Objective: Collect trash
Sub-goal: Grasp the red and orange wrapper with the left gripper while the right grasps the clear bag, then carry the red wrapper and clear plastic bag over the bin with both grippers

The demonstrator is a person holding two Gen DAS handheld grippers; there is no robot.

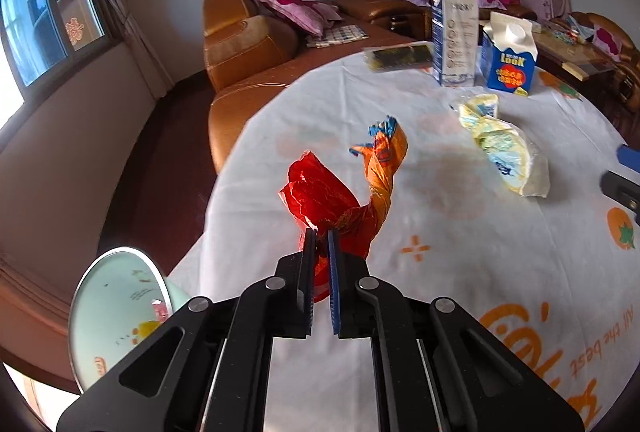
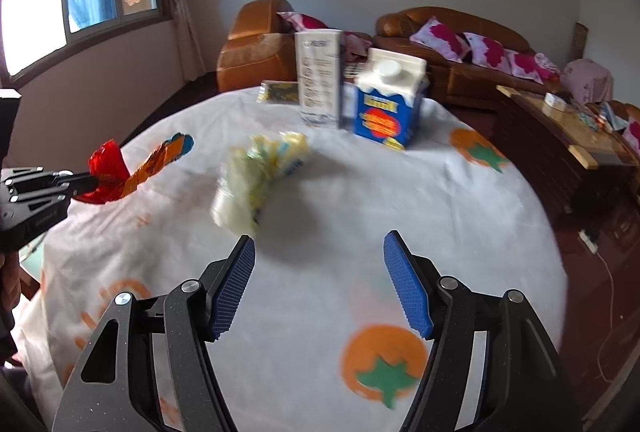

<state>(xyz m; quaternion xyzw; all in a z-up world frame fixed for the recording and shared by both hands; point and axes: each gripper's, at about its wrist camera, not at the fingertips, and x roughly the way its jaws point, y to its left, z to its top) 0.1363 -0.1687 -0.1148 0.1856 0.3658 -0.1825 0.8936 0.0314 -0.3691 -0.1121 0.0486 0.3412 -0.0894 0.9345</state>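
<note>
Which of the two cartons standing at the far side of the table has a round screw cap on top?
The shorter blue carton, with a white gabled top and round cap. The taller white and blue carton beside it has a flat top, no cap.

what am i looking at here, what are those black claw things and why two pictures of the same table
Each black claw is a hand-held tool with two fingers, one per hand of a person, with a camera on each looking along its fingers. The left tool is shut on a red and orange wrapper, lifted off the table. The right tool is open and holds nothing. Left on the cloth: a crumpled yellow bag, a tall white carton, a blue carton and a dark flat packet.
</note>
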